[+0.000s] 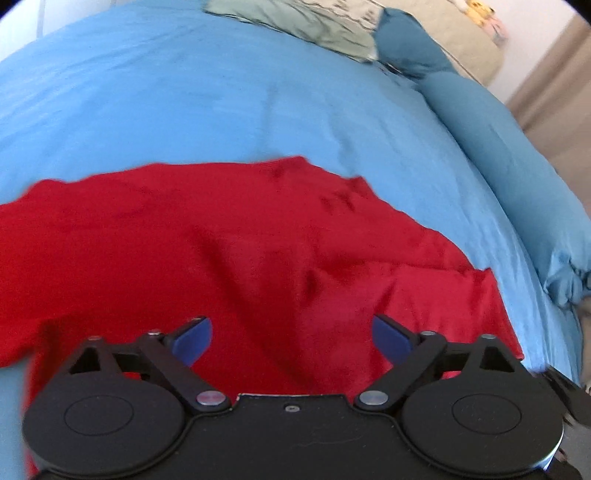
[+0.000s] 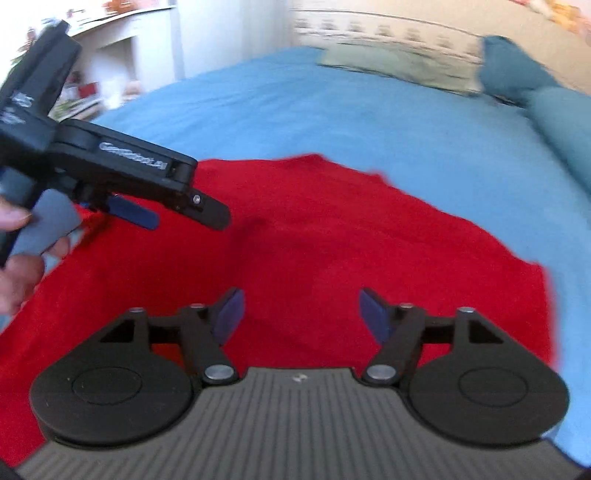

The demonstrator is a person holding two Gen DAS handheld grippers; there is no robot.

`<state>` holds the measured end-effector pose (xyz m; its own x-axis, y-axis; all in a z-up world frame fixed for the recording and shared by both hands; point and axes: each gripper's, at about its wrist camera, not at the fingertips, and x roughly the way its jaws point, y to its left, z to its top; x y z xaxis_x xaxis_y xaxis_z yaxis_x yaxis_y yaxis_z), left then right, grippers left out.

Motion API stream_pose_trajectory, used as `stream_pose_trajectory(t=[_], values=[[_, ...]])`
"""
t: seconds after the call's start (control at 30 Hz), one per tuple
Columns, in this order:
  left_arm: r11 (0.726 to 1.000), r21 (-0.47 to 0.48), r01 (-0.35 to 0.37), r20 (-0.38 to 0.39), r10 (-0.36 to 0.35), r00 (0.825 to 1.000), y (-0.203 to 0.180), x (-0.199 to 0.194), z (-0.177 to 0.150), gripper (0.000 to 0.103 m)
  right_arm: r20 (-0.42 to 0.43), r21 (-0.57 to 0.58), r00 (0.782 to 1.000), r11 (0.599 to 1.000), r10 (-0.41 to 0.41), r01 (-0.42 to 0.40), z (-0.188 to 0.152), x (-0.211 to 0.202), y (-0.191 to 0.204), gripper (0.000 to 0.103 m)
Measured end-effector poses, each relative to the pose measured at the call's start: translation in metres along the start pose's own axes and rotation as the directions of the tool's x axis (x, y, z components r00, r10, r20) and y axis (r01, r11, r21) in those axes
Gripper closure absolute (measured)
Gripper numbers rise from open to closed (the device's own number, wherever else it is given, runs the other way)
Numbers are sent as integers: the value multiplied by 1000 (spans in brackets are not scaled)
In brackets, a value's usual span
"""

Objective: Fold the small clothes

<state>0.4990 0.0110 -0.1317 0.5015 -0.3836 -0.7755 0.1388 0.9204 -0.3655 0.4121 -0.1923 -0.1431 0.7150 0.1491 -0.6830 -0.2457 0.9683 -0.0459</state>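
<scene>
A red garment [image 1: 229, 251] lies spread and wrinkled on the blue bedsheet [image 1: 184, 103]. My left gripper [image 1: 291, 338] is open above its near part, blue pads wide apart and empty. In the right wrist view the same red garment [image 2: 332, 236] fills the middle. My right gripper [image 2: 301, 314] is open and empty above it. The left gripper [image 2: 177, 218] also shows there from the side at the left, held by a hand above the garment's left edge.
A pale green pillow [image 1: 310, 26] and a dark teal cushion [image 1: 406, 44] lie at the far end of the bed. The bed's right edge [image 1: 535, 206] drops off to the floor. White shelves [image 2: 110, 48] stand beyond the bed's far left.
</scene>
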Motion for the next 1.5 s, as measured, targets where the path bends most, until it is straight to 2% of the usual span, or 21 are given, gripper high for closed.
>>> stream_pose_trajectory(t=[0.1,0.17,0.23,0.37,0.43,0.5,0.57,0.63,0.7,0.73,0.77,0.8,0.9,0.97,1.03,1.1,1.17,1.2,1.3,1.4,1.5], values=[[997,46,-59,5,59,998,-17,25,2,28,-34,76,996,994,-80,83,-24,-22,-31,12],[987,74,-144,25,143,989,-19,36,2,54,-51,128,991,984,-121,126,-37,-32,-48,12],[980,77,-182,45,179,983,-16,32,0,63,-69,175,985,970,-159,169,-49,-38,-61,12],[965,36,-260,45,259,965,5,16,-12,64,-114,259,971,937,-212,235,-65,-38,-79,12],[964,-2,-265,35,265,964,18,7,-19,64,-129,282,965,924,-229,257,-68,-35,-82,12],[973,-34,-230,35,231,972,25,1,-23,60,-131,292,962,917,-241,270,-69,-34,-85,12],[984,-55,-171,35,173,984,28,2,-22,34,-133,281,957,917,-256,284,-64,-26,-83,11],[988,-86,-126,48,130,990,30,7,-18,30,-145,272,950,913,-275,306,-62,-18,-81,10],[987,-110,-117,64,125,990,25,17,-8,34,-151,275,947,908,-285,317,-62,-9,-87,10],[985,-120,-127,70,136,988,24,22,-4,47,-151,275,943,904,-295,327,-63,-6,-90,10],[982,-128,-136,77,147,986,22,26,2,77,-150,272,941,902,-304,335,-62,1,-94,10],[982,-132,-137,75,148,986,21,29,7,97,-144,266,938,901,-315,344,-62,6,-97,10],[982,-142,-128,135,147,980,21,21,19,97,-126,268,936,897,-330,352,-57,18,-107,8],[982,-127,-141,214,166,963,19,3,24,97,-115,280,937,894,-329,349,-50,24,-113,8],[978,-129,-164,286,195,938,21,-19,27,97,-100,283,939,896,-328,343,-41,30,-115,8],[965,-153,-214,353,256,900,29,-40,23,97,-89,276,940,899,-330,341,-33,37,-117,8],[947,-198,-254,376,313,873,43,-51,17,97,-96,266,934,896,-343,356,-29,44,-119,9],[942,-221,-254,368,322,872,51,-51,13,97,-112,262,927,889,-358,375,-29,48,-121,10],[932,-249,-265,309,336,890,70,-37,-3,97,-143,254,898,861,-417,440,-38,47,-130,9],[932,-235,-275,269,335,903,78,-25,-16,97,-133,289,913,866,-386,408,-51,36,-145,7],[933,-221,-285,242,336,910,79,-25,-26,95,-121,261,925,888,-359,379,-55,32,-149,6]])
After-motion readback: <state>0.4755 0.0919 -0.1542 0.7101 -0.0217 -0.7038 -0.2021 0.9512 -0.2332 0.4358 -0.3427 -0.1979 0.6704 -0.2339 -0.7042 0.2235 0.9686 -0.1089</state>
